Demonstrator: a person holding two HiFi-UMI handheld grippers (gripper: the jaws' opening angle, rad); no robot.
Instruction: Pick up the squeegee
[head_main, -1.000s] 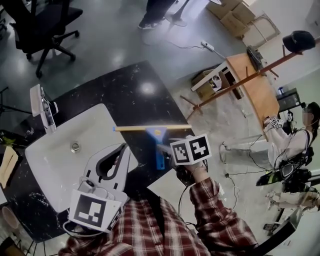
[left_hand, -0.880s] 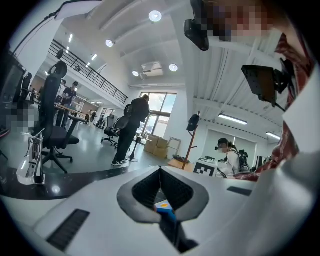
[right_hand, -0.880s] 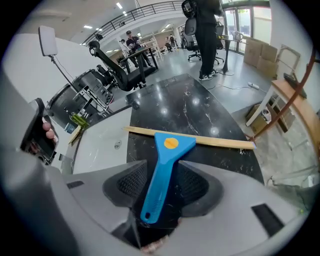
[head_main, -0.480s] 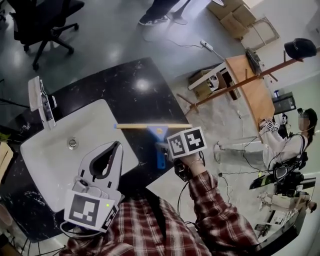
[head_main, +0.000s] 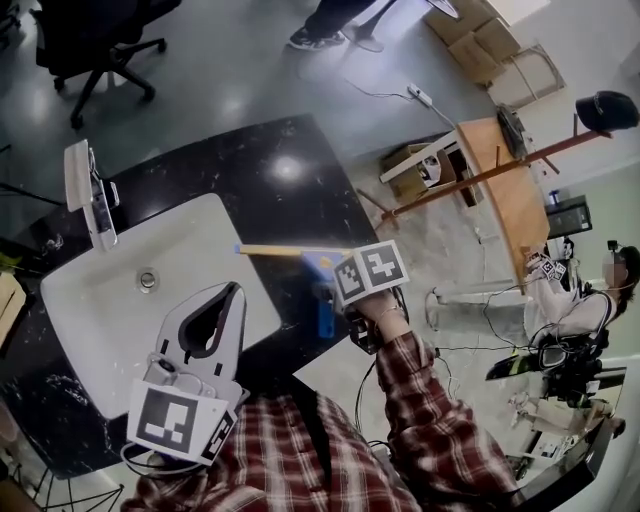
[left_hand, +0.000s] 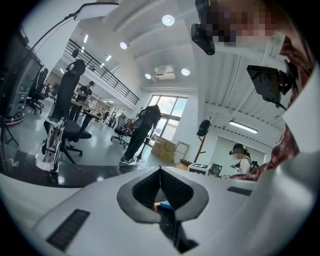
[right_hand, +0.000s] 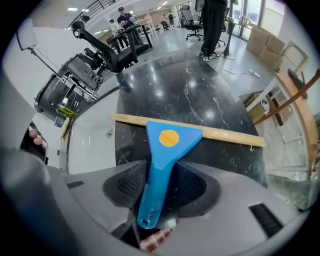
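The squeegee (right_hand: 167, 142) has a blue handle with an orange dot and a long pale wooden blade (head_main: 285, 250). It lies across the black counter (head_main: 270, 170) beside the sink. My right gripper (right_hand: 161, 185) is shut on the blue handle, which runs back between the jaws; in the head view this gripper (head_main: 325, 295) sits under its marker cube, at the counter's near edge. My left gripper (head_main: 237, 288) hovers over the white sink basin (head_main: 200, 240), shut, with nothing in it. In its own view the left gripper (left_hand: 160, 170) points out over the room.
A chrome faucet (head_main: 90, 200) stands at the sink's far left and a drain (head_main: 147, 280) is in the basin. Off the counter are an office chair (head_main: 90, 40), a standing person's legs (head_main: 330, 25), a wooden coat rack (head_main: 480, 175) and a seated person (head_main: 590, 300).
My right gripper has moved forward along the handle toward the blade, and its marker cube now covers the blade's right part. The left gripper has barely moved.
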